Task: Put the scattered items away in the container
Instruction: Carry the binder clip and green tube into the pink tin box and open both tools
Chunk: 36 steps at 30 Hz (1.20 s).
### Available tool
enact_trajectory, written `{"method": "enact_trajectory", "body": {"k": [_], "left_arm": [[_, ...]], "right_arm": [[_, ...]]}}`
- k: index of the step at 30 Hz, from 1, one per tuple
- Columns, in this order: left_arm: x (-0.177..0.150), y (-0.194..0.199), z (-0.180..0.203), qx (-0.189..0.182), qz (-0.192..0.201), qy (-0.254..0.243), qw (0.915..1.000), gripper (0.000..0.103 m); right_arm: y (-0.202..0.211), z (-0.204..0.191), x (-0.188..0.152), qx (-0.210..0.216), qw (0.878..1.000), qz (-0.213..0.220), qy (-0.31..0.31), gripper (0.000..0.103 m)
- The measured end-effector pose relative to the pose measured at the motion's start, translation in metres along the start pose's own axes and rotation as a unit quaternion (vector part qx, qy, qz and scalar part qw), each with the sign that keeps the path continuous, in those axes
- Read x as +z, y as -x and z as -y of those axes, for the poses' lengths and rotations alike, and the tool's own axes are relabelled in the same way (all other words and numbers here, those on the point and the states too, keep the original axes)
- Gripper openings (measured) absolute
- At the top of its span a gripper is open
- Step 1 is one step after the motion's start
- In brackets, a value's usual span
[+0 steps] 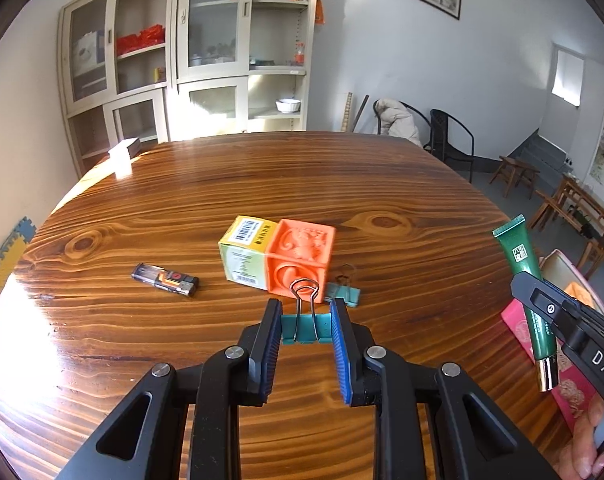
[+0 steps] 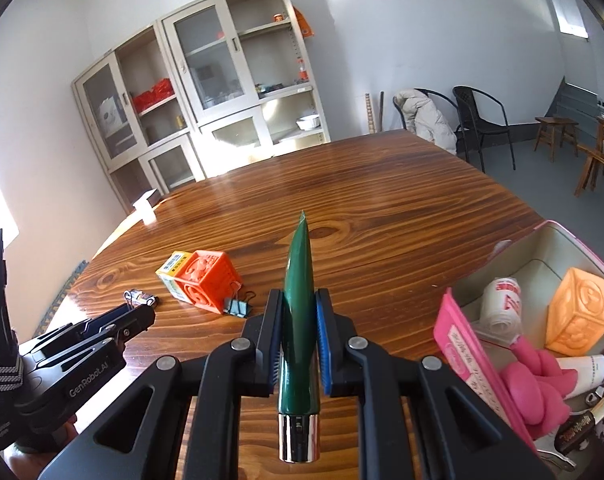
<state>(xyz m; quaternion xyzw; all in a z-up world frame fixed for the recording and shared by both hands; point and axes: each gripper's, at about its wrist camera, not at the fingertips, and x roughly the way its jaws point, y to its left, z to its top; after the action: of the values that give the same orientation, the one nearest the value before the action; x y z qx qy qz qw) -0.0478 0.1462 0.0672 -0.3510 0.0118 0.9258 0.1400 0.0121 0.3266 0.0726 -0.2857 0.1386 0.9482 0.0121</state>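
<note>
Two claws are loaded so I can drop both at once: my left claw (image 1: pixel 306 320) pinches a teal binder clip (image 1: pixel 305 329) above the wooden counter (image 1: pixel 262 184), my right claw (image 2: pixel 299 312) clamps a dark-green tube (image 2: pixel 300 320) near the pink-rimmed container (image 2: pixel 574 240).

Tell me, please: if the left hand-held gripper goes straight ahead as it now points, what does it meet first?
Probably the orange cube. It lies directly beyond the teal binder clip that the left hand-held gripper holds, though the depth is unclear.

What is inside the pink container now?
In the pink container: an orange cube, a white roll, a pink soft thing, a white tube. These cover whatever lies beneath them, and the near wall hides part.
</note>
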Motion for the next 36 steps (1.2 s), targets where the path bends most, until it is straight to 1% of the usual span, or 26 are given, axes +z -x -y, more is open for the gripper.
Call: {"method": "enact_trajectory", "body": {"k": [6, 11, 19, 23, 26, 36], "left_arm": [[-0.001, 0.003, 0.03, -0.021, -0.005, -0.014, 0.9997, 0.026], [0.001, 0.003, 0.066, -0.046, -0.004, -0.037, 0.9982, 0.026], [0.006, 0.006, 0.131, -0.095, -0.008, -0.08, 0.9921, 0.026], [0.007, 0.008, 0.16, -0.116, -0.008, -0.101, 0.988, 0.026], [0.007, 0.01, 0.179, -0.129, -0.006, -0.115, 0.985, 0.026], [0.007, 0.014, 0.227, -0.16, -0.006, -0.149, 0.9759, 0.026]], "right_arm": [[0.031, 0.031, -0.003, -0.025, 0.999, 0.033, -0.028, 0.017], [0.062, 0.066, -0.003, -0.055, 0.996, 0.054, -0.046, 0.017], [0.105, 0.119, -0.007, -0.105, 0.988, 0.082, -0.078, 0.017], [0.113, 0.141, -0.011, -0.124, 0.984, 0.084, -0.095, 0.017], [0.117, 0.152, -0.013, -0.129, 0.983, 0.08, -0.106, 0.017], [0.124, 0.167, -0.016, -0.137, 0.98, 0.084, -0.119, 0.017]]}}
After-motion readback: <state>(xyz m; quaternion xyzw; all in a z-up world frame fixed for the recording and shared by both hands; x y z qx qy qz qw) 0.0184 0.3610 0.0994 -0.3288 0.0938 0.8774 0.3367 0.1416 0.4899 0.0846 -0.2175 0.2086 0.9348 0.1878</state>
